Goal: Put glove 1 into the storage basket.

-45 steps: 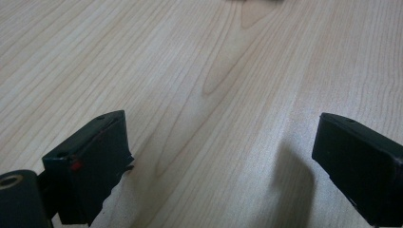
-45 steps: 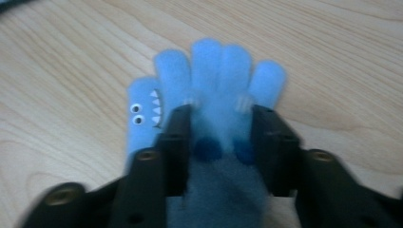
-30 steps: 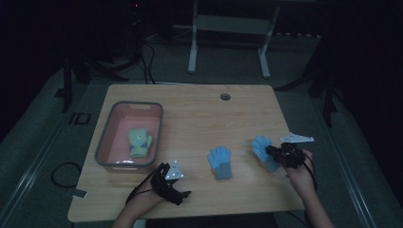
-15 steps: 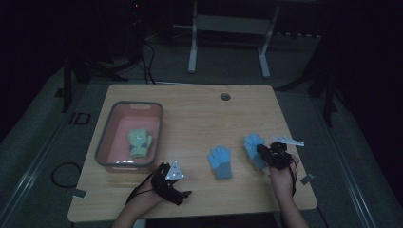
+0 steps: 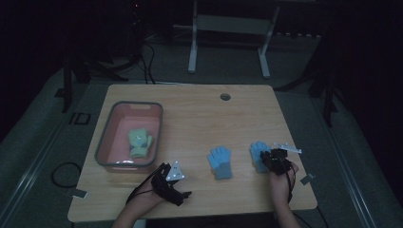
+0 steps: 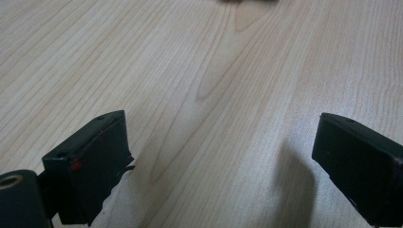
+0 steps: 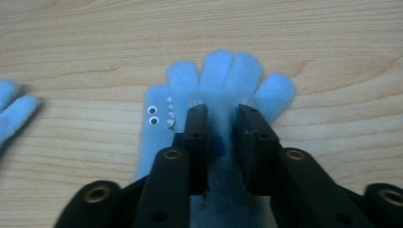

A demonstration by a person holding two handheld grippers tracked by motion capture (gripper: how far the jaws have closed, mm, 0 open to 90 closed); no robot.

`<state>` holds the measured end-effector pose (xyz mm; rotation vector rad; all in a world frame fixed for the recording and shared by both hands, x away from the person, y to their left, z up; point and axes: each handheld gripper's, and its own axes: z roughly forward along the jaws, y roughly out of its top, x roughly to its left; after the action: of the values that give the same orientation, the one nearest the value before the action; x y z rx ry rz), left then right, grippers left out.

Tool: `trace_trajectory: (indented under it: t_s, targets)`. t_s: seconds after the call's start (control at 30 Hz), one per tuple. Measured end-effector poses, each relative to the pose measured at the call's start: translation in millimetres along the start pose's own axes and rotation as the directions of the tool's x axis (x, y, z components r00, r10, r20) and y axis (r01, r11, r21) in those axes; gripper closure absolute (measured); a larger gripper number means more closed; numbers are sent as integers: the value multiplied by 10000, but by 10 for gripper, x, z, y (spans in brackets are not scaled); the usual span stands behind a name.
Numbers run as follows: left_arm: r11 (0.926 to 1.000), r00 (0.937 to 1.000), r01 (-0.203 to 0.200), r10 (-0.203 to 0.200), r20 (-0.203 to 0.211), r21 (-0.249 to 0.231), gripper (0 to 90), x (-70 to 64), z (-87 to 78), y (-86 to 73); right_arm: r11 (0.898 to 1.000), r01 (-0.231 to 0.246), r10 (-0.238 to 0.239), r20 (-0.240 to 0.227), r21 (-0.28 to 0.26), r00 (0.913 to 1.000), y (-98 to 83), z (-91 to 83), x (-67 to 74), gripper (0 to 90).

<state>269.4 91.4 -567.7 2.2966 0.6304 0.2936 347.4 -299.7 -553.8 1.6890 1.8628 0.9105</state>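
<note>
Low over the table (image 5: 199,118), right gripper (image 7: 222,114) fingers pinching blue glove (image 7: 214,76); left gripper (image 6: 223,156) fingers apart

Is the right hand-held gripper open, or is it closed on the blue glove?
Closed on it. In the right gripper view, the right hand-held gripper has its jaws close together, pinching the blue glove fabric between them.

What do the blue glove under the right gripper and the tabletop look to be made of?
Blue glove: soft fuzzy knit or fleece, judging by its blurred, fluffy finger edges, with googly eyes on it. Tabletop: light wood or wood-look laminate, matte, with clear grain lines; which one is unclear.
</note>
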Motion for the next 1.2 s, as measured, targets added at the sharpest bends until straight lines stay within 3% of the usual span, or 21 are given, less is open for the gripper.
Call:
trace_trajectory:
  t_s: [0.1,0.2,0.3,0.4,0.5,0.6,0.67,0.7,0.77,0.93,1.07,1.13,1.2]
  targets:
    - [10000,10000,-25,25,-26,41,55,-5,4,1,9999,133,-133,-42,88,9999,38,-20,-16,646]
    - [10000,10000,-18,18,-22,29,55,-4,3,0,9998,223,-223,-333,-18,9992,115,-99,-66,624]
    - [10000,10000,-24,24,-21,27,55,-3,2,1,9953,969,-971,-482,-78,9941,216,-180,-109,622]
    - [10000,10000,-7,7,-18,28,55,-9,3,4,9836,1800,-1774,-1145,126,9775,306,-204,-191,636]
    - [10000,10000,-13,13,-18,37,55,-10,6,5,9590,2824,-2719,-2067,227,9399,348,-210,-248,650]
    - [10000,10000,-10,11,-26,50,55,-4,8,5,9270,3741,-3513,-2891,259,8905,338,-191,-254,639]
    - [10000,10000,2,-2,-22,27,55,-4,7,5,8934,4482,-4180,-3118,289,8533,310,-154,-241,613]
    - [10000,10000,-10,10,-27,39,55,-4,7,4,8796,4747,-4413,-3170,325,8395,299,-132,-246,613]
    - [10000,10000,-19,19,-21,60,55,-3,7,2,8630,5042,-4674,-3277,324,8211,289,-89,-260,608]
    - [10000,10000,2,-1,-26,48,55,-1,5,0,8536,5190,-4789,-3243,452,8158,302,-14,-307,594]
    - [10000,10000,25,-25,-10,29,55,4,5,-2,8409,5389,-4924,-3433,494,7998,239,61,-323,606]
    - [10000,10000,7,-7,-16,55,55,5,8,-5,8548,5174,-4738,-3469,400,8095,216,60,-340,653]
    - [10000,10000,4,-4,-21,52,55,6,10,-6,8571,5140,-4729,-3451,330,8107,198,53,-332,713]
